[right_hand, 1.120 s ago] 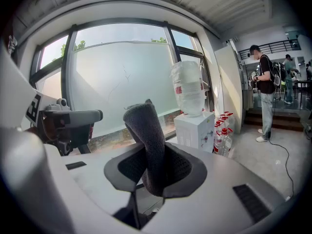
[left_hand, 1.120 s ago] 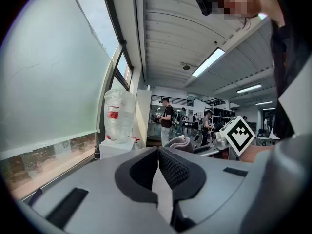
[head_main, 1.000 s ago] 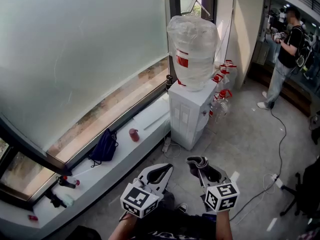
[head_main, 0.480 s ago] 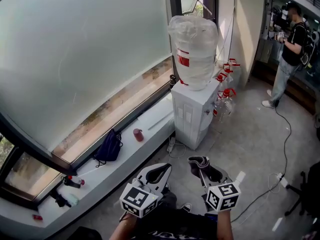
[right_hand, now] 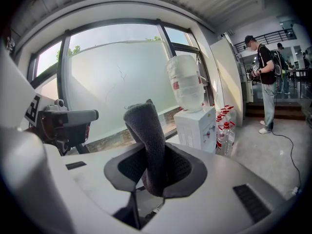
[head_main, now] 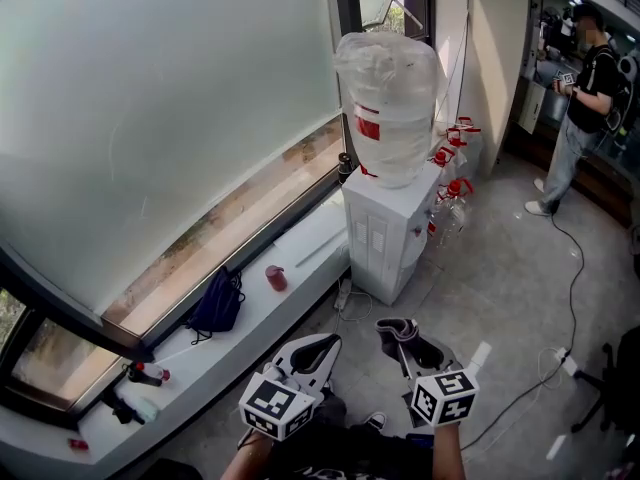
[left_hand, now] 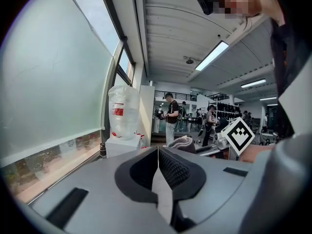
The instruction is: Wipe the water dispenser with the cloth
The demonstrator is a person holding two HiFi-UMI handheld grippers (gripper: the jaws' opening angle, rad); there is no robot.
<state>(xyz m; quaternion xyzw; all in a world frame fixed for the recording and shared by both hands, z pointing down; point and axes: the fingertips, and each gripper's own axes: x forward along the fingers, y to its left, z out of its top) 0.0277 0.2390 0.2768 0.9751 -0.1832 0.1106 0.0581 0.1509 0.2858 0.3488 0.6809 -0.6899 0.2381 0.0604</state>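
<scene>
Grey nubbly cloth (right_hand: 146,140) between jaws

The white box-shaped water dispenser (head_main: 385,238) half hides the red-capped clear bottles (head_main: 447,200) behind it; well left of it, small dark clutter (head_main: 122,401) on the white sill (head_main: 235,320) is too tiny for me to identify.

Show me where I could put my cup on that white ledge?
The white ledge is bare between the blue bag and the red cup, and along its front edge. Beside the water dispenser it is crowded with red-capped bottles.
</scene>
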